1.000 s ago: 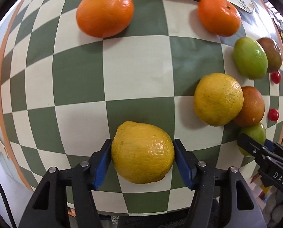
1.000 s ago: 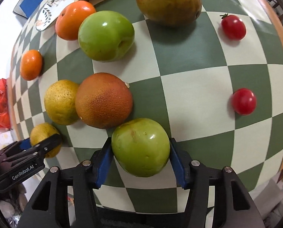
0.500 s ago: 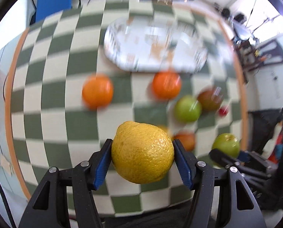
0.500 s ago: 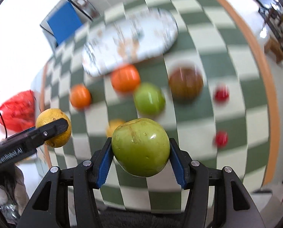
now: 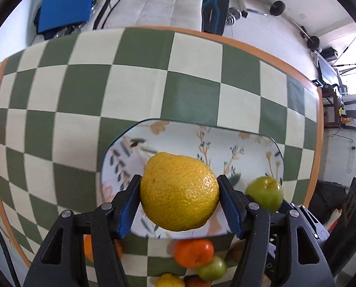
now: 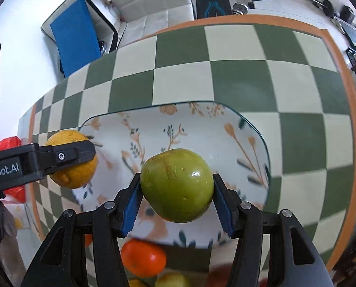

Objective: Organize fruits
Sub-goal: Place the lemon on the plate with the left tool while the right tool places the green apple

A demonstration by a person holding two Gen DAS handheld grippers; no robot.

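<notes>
While the left wrist view looks down on the checkered tabletop [image 5: 139, 88], the left gripper [image 5: 179, 202] has its blue jaws pinching a yellow lemon [image 5: 179, 191] from both sides. This lemon hangs above the near part of a flowered plate [image 5: 202, 138]. To the right a green apple [image 5: 265, 192] shows over the same plate, in front of the black body of the other gripper. Below the plate edge, on the tabletop, lie an orange tangerine [image 5: 194, 253], a small green fruit [image 5: 212, 268] touching it, and a second yellow fruit [image 5: 169, 281] at the bottom border.

From the right wrist view, the right gripper [image 6: 176, 197] has its jaws pinching the green apple [image 6: 176, 185], which is held above the middle of the plate [image 6: 202, 124]. At the left, the lemon [image 6: 72, 159] is seen over the left end of the plate, with a black finger of the left gripper across it. A blurred tangerine [image 6: 143, 258] lies on the tabletop [image 6: 237, 71] near the bottom.
</notes>
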